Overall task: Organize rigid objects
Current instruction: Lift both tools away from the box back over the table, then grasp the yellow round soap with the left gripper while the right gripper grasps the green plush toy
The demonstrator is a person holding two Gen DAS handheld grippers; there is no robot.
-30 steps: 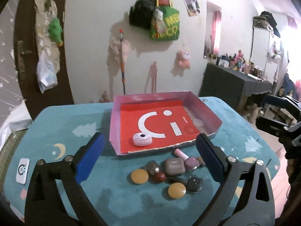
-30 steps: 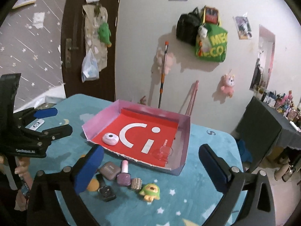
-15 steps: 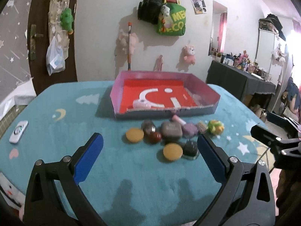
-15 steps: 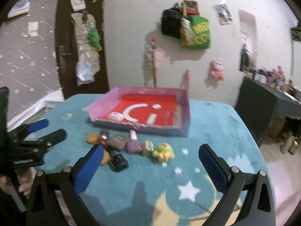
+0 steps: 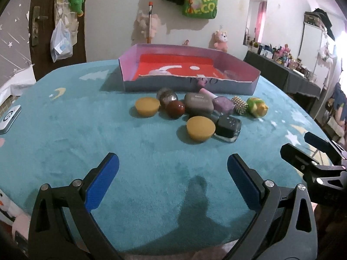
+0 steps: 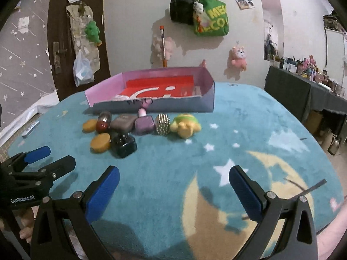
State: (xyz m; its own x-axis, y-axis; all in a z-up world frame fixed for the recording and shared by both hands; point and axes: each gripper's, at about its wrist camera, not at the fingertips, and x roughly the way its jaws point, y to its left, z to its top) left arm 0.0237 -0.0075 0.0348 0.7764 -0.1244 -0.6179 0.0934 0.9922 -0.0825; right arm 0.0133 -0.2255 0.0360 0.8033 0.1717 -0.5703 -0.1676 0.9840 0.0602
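Observation:
A pink box (image 5: 190,84) with a red floor stands at the far middle of the teal table; a small white item (image 5: 159,72) lies in it. In front lies a cluster: two yellow pucks (image 5: 200,128) (image 5: 147,106), a red ball (image 5: 175,108), a grey case (image 5: 198,104), a purple bottle (image 5: 222,105), a dark bottle (image 5: 227,127), a studded cube (image 5: 239,107) and a green-yellow toy (image 5: 257,106). My left gripper (image 5: 172,178) is open and empty, well short of the cluster. My right gripper (image 6: 173,187) is open and empty, near the table's front; the toy (image 6: 185,126) and the box (image 6: 151,106) lie ahead of it.
A white remote (image 5: 9,119) lies at the table's left edge. The right gripper shows at the right of the left wrist view (image 5: 318,153); the left gripper shows at the left of the right wrist view (image 6: 41,162). A dark side table (image 6: 308,91) with bottles stands to the right.
Both grippers have drawn back and dropped low toward the table's near edge. The box and cluster now sit farther ahead. Nothing was picked up.

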